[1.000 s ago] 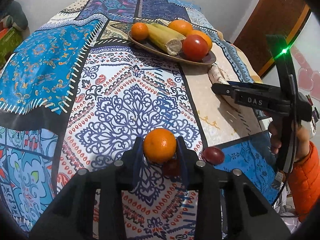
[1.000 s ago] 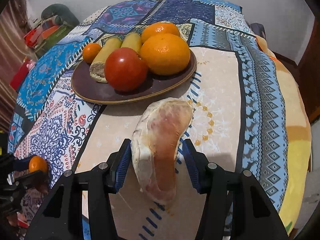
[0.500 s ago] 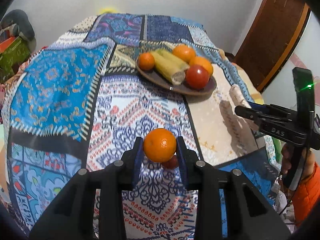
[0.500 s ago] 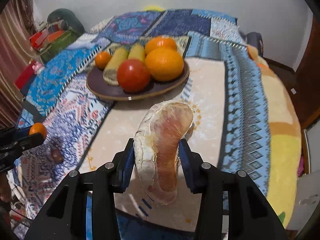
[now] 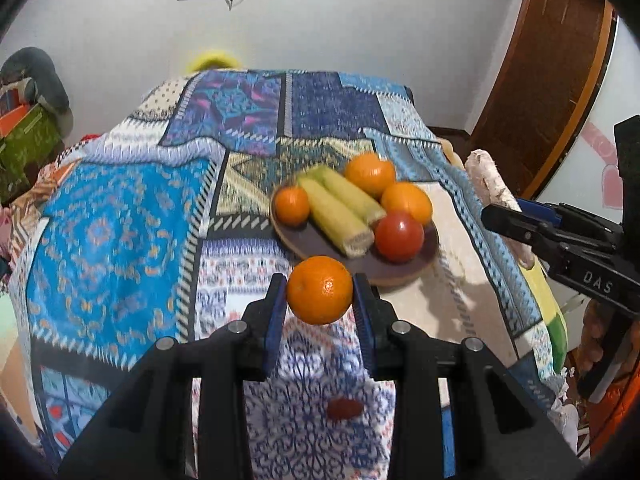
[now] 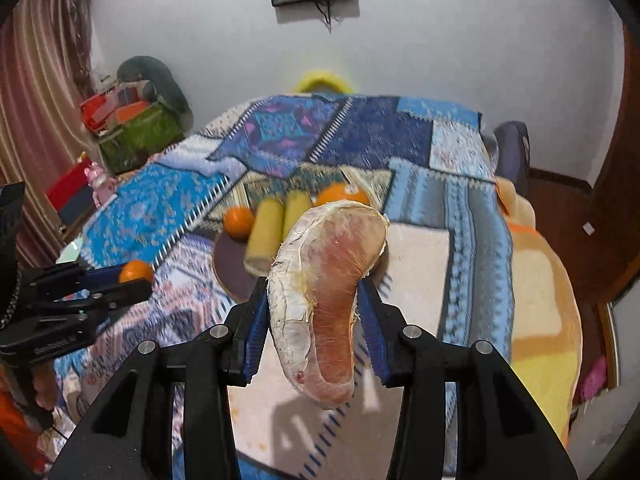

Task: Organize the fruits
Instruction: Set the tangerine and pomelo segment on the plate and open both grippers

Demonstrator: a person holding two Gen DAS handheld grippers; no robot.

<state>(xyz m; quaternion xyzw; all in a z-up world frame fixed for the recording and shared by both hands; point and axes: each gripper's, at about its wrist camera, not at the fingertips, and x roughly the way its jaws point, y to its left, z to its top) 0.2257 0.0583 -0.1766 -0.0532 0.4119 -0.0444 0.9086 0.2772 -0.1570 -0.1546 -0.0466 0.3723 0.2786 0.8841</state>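
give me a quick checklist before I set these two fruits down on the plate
1. Left gripper holds the small orange between both fingers: ok.
2. Right gripper holds the pomelo segment: ok.
3. Both fruits lifted off the tablecloth: ok.
4. Free space on the plate: not ok, crowded with oranges, corn and a tomato.
5. Small red fruit on the cloth, not picked up: not ok.

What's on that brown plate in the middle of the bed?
On the brown plate: three oranges, two corn cobs and a red tomato. From the right camera, the held pomelo slice covers part of the plate.
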